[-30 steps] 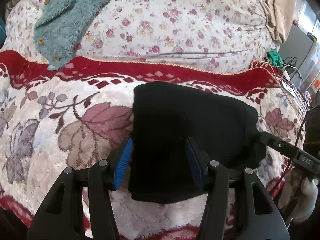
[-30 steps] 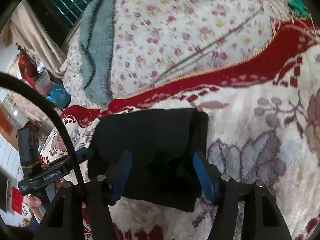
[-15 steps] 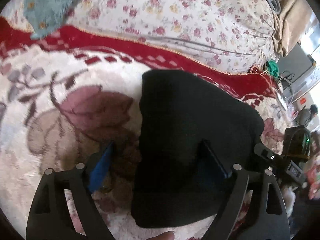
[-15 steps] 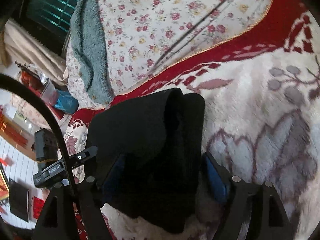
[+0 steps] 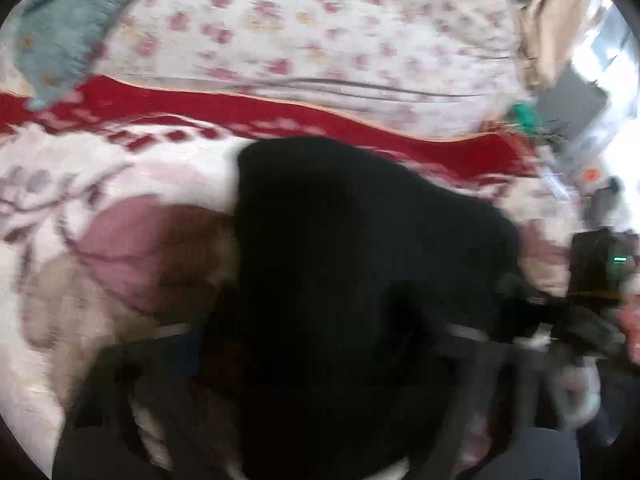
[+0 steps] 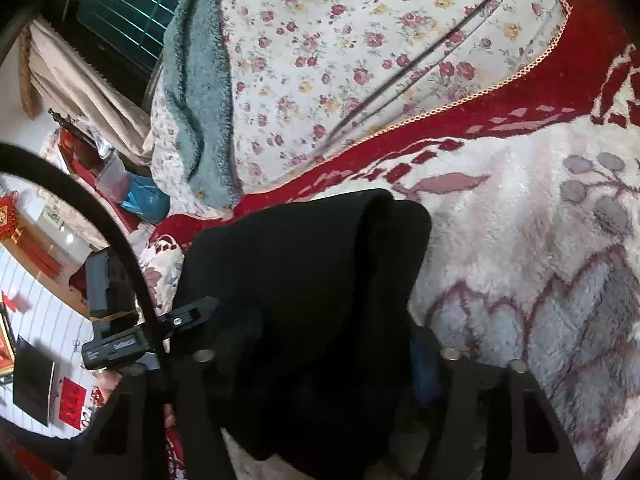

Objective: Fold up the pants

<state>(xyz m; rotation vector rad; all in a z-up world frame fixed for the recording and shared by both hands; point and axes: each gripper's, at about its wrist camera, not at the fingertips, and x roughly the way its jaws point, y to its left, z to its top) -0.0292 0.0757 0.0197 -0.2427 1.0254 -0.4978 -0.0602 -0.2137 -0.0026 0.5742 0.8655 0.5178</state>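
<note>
Closing on the folded black pants (image 6: 304, 280) from both ends: left tongs (image 5: 324, 344) at one short edge, right tongs (image 6: 320, 344) at the other, with the dark bundle filling the gap between the jaws in each wrist view

Lying as a thick, squarish stack on the bed's plush blanket (image 6: 520, 220), cream with a mauve leaf pattern and a red border, just short of that red band. Showing a rolled fold along the far edge in the right wrist view, one layer lapping over the other

Right tongs narrowing onto the cloth, blue pad (image 6: 424, 364) of the right-hand finger set against the fabric's side, the opposite finger buried under the black cloth; clenched on the pants, by the look of it

Left tongs also drawing in around the bundle, but badly smeared by blur in the left wrist view; cannot tell whether the pads actually press the fabric

Beyond the red border, a flowered quilt (image 6: 340, 40) heaped up, with a teal fleece garment (image 6: 200, 100) draped over its left side, well apart from the pants
</note>
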